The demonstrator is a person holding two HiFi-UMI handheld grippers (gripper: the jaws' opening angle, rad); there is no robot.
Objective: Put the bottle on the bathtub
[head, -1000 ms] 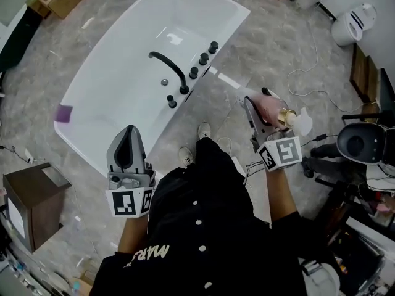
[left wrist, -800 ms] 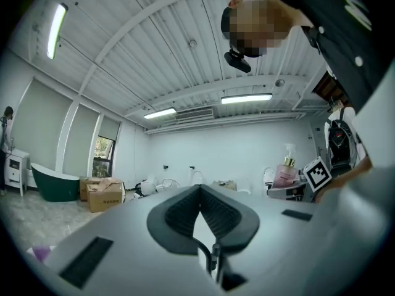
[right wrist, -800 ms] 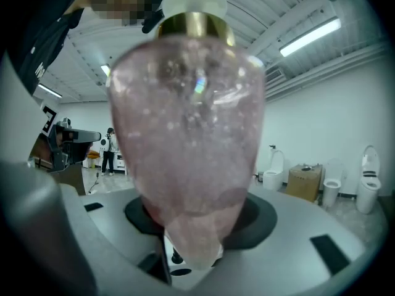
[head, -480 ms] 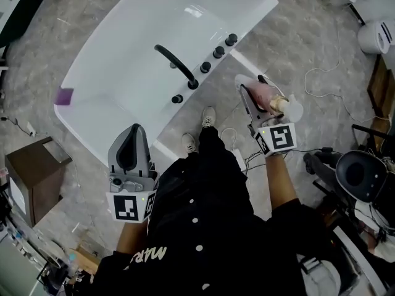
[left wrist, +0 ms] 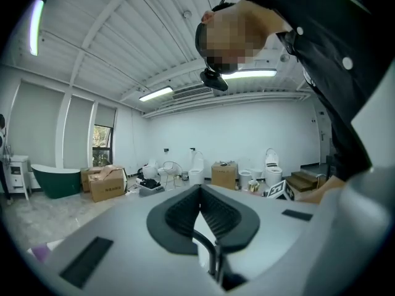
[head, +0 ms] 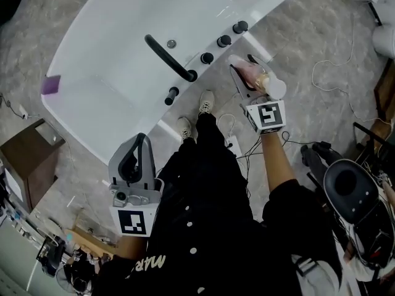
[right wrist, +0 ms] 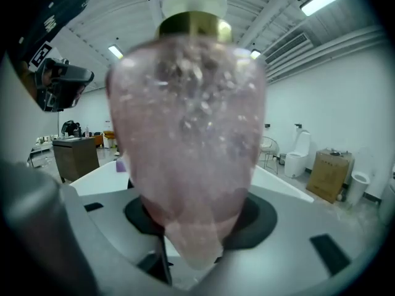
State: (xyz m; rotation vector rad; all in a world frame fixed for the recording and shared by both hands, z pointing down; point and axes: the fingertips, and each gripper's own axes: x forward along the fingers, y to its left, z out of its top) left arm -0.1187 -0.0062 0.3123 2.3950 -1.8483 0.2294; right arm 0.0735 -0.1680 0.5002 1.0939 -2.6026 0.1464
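The white bathtub point(head: 105, 48) fills the upper left of the head view. Its near rim carries a black spout point(head: 166, 57) and black knobs point(head: 223, 41). My right gripper point(head: 242, 65) is shut on a pink bottle point(head: 253, 76) with a gold collar and white cap. It hangs over the floor just beside the knob end of the rim. In the right gripper view the bottle point(right wrist: 188, 116) stands cap up between the jaws of the right gripper point(right wrist: 194, 224). My left gripper point(head: 139, 142) is shut and holds nothing, near the tub's near side. The left gripper point(left wrist: 200, 196) shows its pads together.
A purple block point(head: 50, 84) lies on the tub's left rim. A brown cabinet point(head: 24, 159) stands at the left. A black round stool point(head: 349, 190) and cables point(head: 333, 73) are at the right. The person's shoes point(head: 207, 100) are next to the tub. Toilets and boxes point(left wrist: 225, 172) line the far wall.
The right gripper has carried the bottle closer to the knob end of the bathtub rim. The left gripper has dropped back, away from the tub, still shut.
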